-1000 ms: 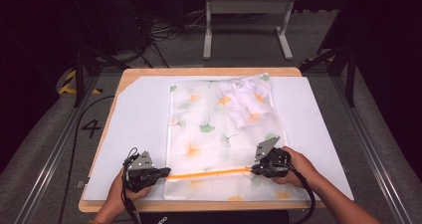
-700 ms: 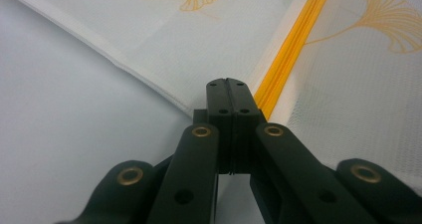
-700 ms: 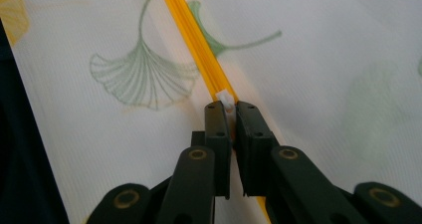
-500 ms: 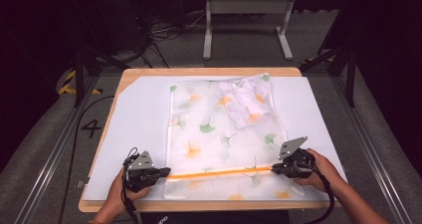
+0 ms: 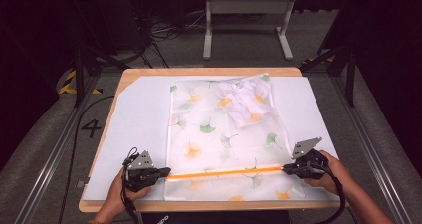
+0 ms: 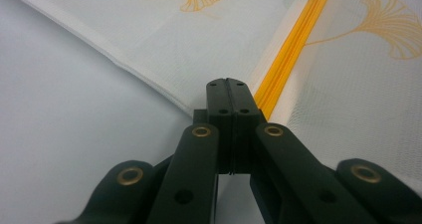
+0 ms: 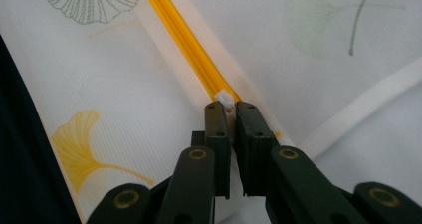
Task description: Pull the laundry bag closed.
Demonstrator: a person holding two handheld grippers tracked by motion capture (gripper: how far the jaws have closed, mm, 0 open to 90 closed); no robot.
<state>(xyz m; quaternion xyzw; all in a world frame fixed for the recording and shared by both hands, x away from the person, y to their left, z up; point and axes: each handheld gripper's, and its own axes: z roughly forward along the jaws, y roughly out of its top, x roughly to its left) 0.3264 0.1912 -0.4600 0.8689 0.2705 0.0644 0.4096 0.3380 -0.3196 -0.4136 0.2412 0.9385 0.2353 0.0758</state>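
A sheer white mesh bag (image 5: 221,134) printed with ginkgo leaves lies flat on the table, and a crumpled white garment (image 5: 244,97) sits inside its far right part. An orange zipper (image 5: 224,172) runs across the bag's near end. At the zipper's left end my left gripper (image 5: 164,173) is shut on the bag's edge; its jaws press together (image 6: 230,84) beside the orange zipper (image 6: 293,40). My right gripper (image 5: 287,169) is at the zipper's right end. In the right gripper view it (image 7: 230,107) is shut on the small white zipper pull (image 7: 225,98).
A white sheet (image 5: 139,114) covers the wooden table (image 5: 199,70) under the bag. Behind the table stands a metal frame (image 5: 246,15) among cables on the floor. A "4" mark (image 5: 92,128) lies on the floor to the left. The table's near edge is just below both hands.
My right gripper has slid to the right along the zipper with the pull, reaching the bag's right side. The left gripper has stayed put.
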